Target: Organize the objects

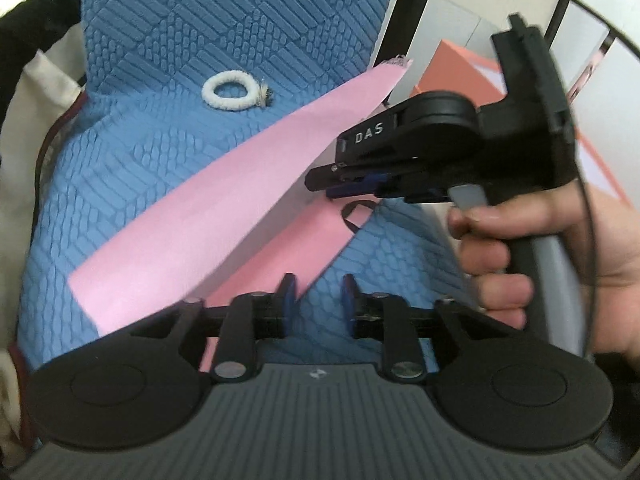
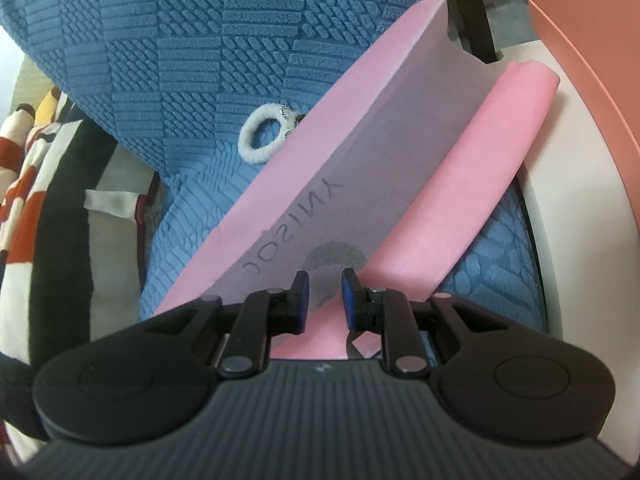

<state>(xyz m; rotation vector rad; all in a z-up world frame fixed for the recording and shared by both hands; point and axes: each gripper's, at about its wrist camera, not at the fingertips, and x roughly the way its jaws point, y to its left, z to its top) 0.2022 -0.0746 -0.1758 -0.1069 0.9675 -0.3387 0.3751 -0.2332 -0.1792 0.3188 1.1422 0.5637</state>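
A pink pouch [image 1: 208,216] lies open on a blue textured cushion [image 1: 160,40], its flap raised. It also shows in the right wrist view [image 2: 400,136], with a pale lining and a dark round shape inside. A white hair tie [image 1: 232,90] with a small charm rests on the cushion behind the pouch; the right wrist view shows it too [image 2: 266,134]. My left gripper [image 1: 319,296] is open, just above the pouch's near corner. My right gripper [image 2: 325,294] is open at the pouch's mouth; in the left wrist view [image 1: 320,180] it reaches under the flap.
An orange box [image 2: 592,40] stands at the right beside a white curved edge [image 2: 568,200]. A striped red, black and white cloth [image 2: 44,184] lies at the left. A beige fabric [image 1: 36,120] borders the cushion on the left.
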